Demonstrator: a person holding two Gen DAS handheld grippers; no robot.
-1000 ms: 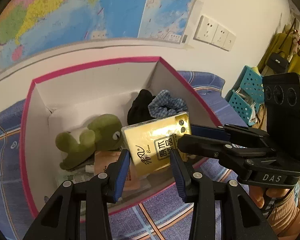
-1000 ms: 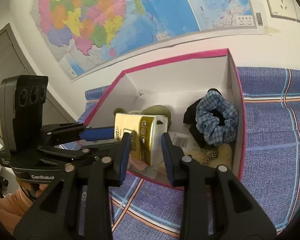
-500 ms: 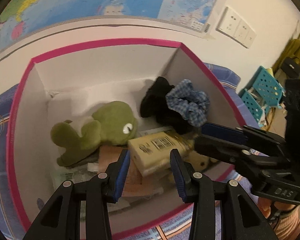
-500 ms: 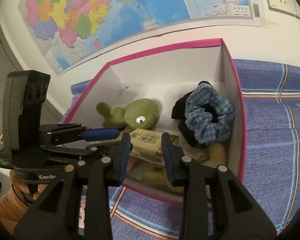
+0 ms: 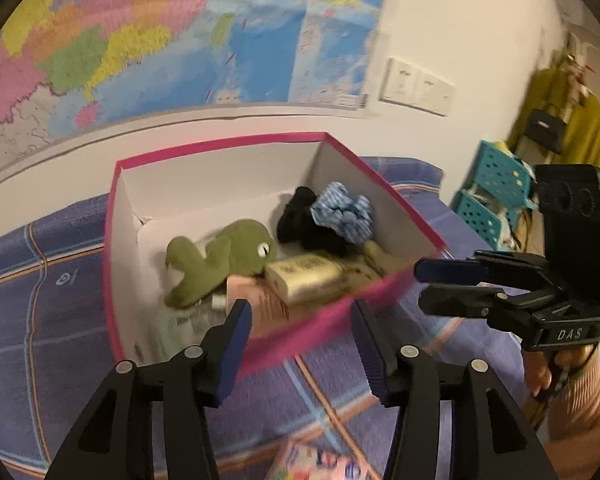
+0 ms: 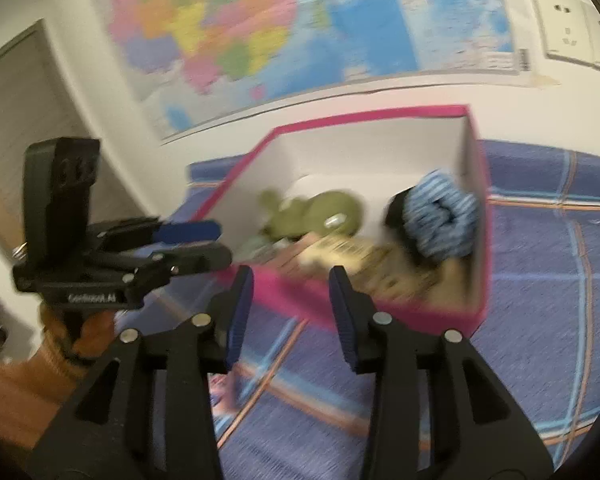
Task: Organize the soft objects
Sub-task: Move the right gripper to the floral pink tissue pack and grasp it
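A pink-rimmed white box (image 5: 118,216) stands on the blue plaid bedspread. In it lie a green plush toy (image 5: 220,256), a yellow tissue pack (image 5: 304,276), a blue checked scrunchie (image 5: 344,212) and a black soft item (image 5: 300,216). My left gripper (image 5: 300,334) is open and empty, in front of the box's near wall. My right gripper (image 6: 290,308) is open and empty, also in front of the box (image 6: 476,312). The plush (image 6: 320,210), tissue pack (image 6: 340,250) and scrunchie (image 6: 444,212) show blurred in the right wrist view.
A colourful pack (image 5: 320,462) lies on the bedspread (image 5: 40,320) near the front edge. A wall map (image 5: 140,32) hangs behind the box. Teal crates (image 5: 492,188) and hanging clothes stand at the right. The right gripper (image 5: 456,280) shows beside the box's right corner.
The tissue pack was held over the box a second ago; it now lies inside. Both grippers have pulled back from the box and are empty, and the left jaws have widened.
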